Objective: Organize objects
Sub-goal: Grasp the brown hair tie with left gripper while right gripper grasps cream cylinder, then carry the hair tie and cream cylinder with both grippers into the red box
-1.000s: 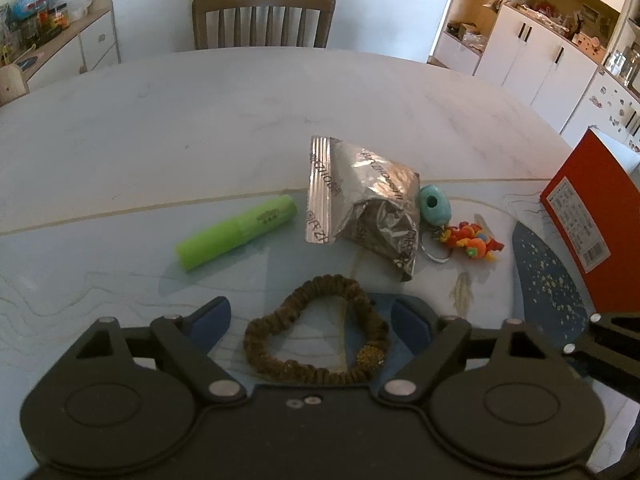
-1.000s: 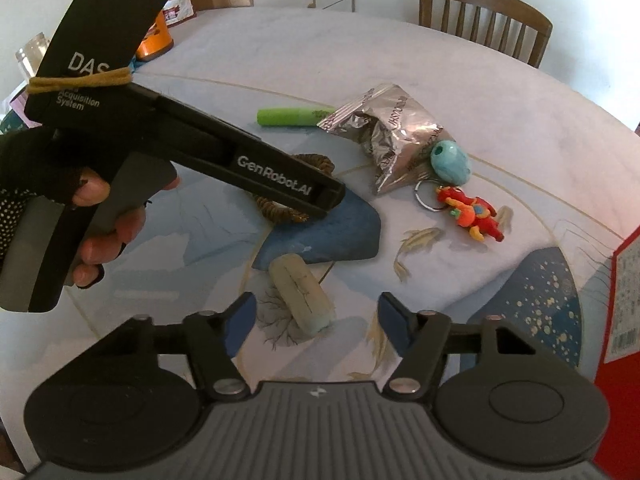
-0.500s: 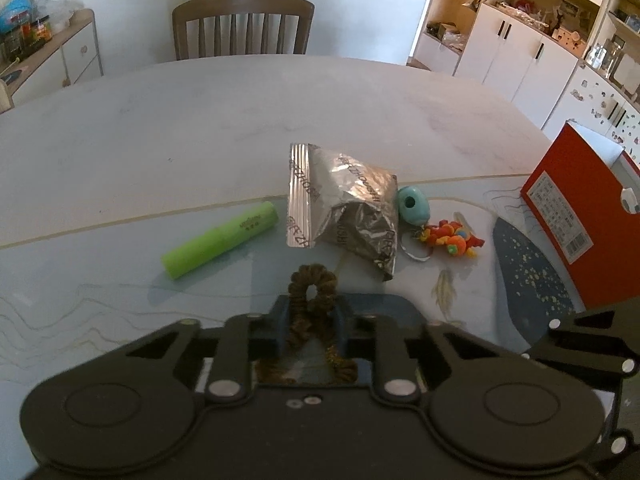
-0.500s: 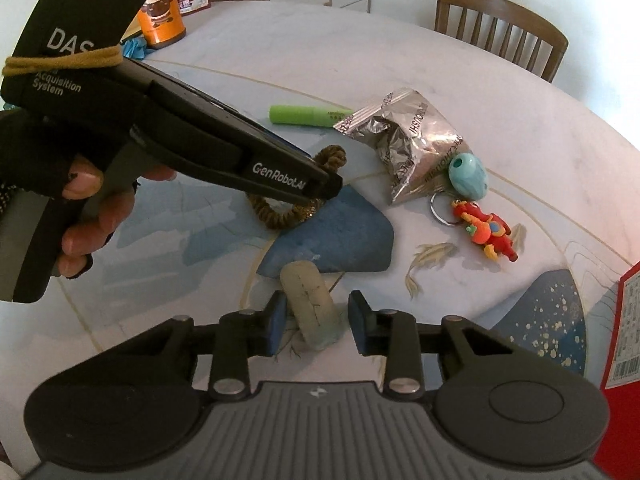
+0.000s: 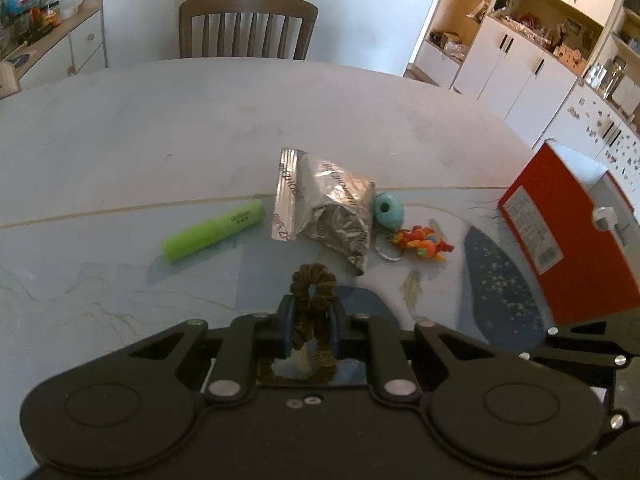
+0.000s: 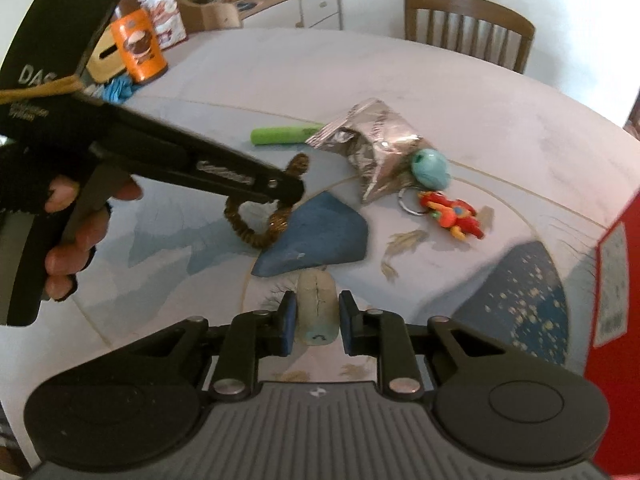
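My left gripper [image 5: 310,322] is shut on a brown scrunchie [image 5: 314,280], whose loop sticks up between the blue pads. In the right wrist view a hand holds that left gripper [image 6: 290,190] above the table, and the scrunchie [image 6: 250,234] hangs from its tip. My right gripper [image 6: 317,322] is shut on a pale, cracked eraser-like block [image 6: 316,304], one pad on each side. Further back lie a green highlighter [image 5: 214,232], a crumpled silver foil bag [image 5: 328,210], a teal bead [image 5: 387,210] and a red-orange toy keychain [image 5: 420,242].
A red box [image 5: 560,232] stands at the right edge of the round table [image 5: 200,120]. An orange can [image 6: 138,48] sits at the far left. A wooden chair [image 5: 246,26] stands behind the table, with white cabinets [image 5: 520,60] to the right.
Both grippers went from open to shut: the left on the scrunchie, which has risen off the table, and the right around the pale block.
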`<state>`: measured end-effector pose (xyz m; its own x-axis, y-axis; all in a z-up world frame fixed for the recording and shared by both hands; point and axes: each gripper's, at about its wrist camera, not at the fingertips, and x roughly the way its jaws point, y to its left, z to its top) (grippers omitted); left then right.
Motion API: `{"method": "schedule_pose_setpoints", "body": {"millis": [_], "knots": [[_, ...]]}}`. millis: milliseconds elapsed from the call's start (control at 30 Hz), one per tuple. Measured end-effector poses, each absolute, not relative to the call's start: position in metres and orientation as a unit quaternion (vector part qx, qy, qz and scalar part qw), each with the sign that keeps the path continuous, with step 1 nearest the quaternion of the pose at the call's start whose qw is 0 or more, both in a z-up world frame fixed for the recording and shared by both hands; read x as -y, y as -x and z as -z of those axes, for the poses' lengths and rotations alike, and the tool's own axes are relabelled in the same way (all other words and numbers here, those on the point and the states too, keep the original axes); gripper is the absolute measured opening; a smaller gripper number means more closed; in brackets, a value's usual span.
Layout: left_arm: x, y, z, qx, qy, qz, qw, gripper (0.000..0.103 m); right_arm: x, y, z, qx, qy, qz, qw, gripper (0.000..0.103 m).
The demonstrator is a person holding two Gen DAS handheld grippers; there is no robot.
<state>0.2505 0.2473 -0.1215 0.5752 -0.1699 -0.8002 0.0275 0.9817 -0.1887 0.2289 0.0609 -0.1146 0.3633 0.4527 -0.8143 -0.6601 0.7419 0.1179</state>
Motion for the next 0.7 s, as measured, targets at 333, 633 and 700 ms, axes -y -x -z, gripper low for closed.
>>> {"method": "schedule_pose_setpoints", "body": {"millis": [333, 633, 700], "knots": [[-0.222, -0.223, 0.086, -0.446, 0.074, 0.063, 0.890, 0.014, -0.019, -0.212, 0.074, -0.429, 0.067, -0.326, 0.840, 0.021], [-0.175, -0.207, 0.041, -0.414, 0.050, 0.085, 0.905, 0.014, 0.032, -0.203, 0.037, -0.401, 0.039, -0.297, 0.866, 0.021], [-0.162, -0.206, 0.031, -0.403, 0.045, 0.092, 0.909, 0.014, 0.045, -0.201, 0.029, -0.393, 0.032, -0.288, 0.873, 0.021]]}}
